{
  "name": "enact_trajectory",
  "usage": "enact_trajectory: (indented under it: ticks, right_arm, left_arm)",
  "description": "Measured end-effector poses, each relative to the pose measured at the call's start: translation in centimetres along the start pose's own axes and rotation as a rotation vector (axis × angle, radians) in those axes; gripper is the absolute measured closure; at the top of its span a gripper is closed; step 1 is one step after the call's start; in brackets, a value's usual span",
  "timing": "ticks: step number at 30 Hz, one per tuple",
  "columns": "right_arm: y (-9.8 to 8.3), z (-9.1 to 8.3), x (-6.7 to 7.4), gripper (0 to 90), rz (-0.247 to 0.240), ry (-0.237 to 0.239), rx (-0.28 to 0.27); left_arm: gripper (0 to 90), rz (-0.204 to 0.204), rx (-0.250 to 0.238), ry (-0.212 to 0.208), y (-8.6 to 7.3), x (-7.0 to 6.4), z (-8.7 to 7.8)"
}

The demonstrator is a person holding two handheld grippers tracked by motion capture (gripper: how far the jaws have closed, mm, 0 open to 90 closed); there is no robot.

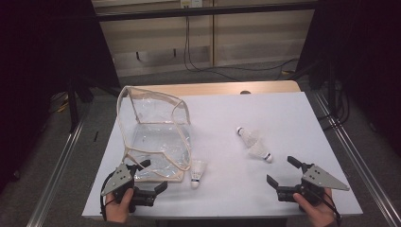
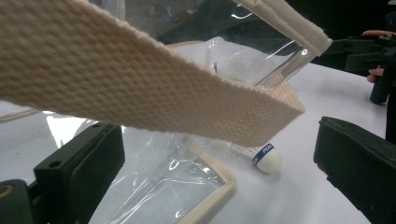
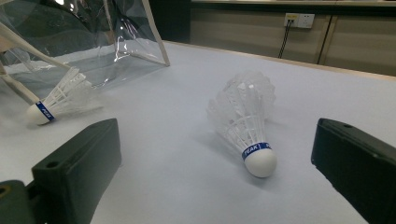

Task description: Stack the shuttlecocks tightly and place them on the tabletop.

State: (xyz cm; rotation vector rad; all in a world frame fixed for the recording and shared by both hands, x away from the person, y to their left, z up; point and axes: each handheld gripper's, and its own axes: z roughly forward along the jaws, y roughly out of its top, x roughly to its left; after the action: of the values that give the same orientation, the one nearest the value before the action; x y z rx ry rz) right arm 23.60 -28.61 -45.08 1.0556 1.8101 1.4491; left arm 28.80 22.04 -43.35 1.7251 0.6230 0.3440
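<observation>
Clear plastic bag point(image 1: 153, 137), woven canvas trim.

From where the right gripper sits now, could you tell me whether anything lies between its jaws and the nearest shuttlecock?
Nothing visible does. The right gripper stands open, and only bare white table lies between it and the shuttlecocks, which lie stacked together, cork toward the gripper. The clear bag and the other shuttlecock lie well off to the side.
</observation>
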Motion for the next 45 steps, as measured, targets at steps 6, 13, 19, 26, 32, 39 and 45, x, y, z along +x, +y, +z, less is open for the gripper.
enact_trajectory:
  ticks: [6,13,19,26,32,39,45]
  right_arm:
    - [0.0,0.1,0.0,1.0,-0.002,0.003,0.0]
    - [0.0,0.1,0.0,1.1,-0.001,0.007,0.002]
    - [0.0,0.2,0.0,1.1,-0.002,0.005,0.002]
    - [0.0,0.2,0.0,1.1,-0.003,0.007,0.002]
    - [0.1,0.4,0.0,1.1,-0.007,0.012,0.002]
    - [0.1,0.4,0.1,1.1,-0.008,0.011,0.001]
    - [0.1,0.4,0.1,1.1,-0.007,0.012,0.0]
  left_arm:
    - [1.6,-0.004,0.001,-0.003,-0.1,-0.2,0.0]
    - [2.2,0.003,0.033,-0.031,-0.1,-0.5,0.4]
    - [2.1,-0.01,0.03,-0.051,-0.1,-0.9,0.7]
    - [2.2,-0.011,0.052,-0.081,-0.2,-1.1,1.0]
    - [1.7,-0.008,0.059,-0.086,-0.2,-1.4,1.1]
    - [1.6,-0.005,0.072,-0.09,-0.3,-1.5,1.2]
    - [1.6,0.0,0.082,-0.087,-0.3,-1.5,1.3]
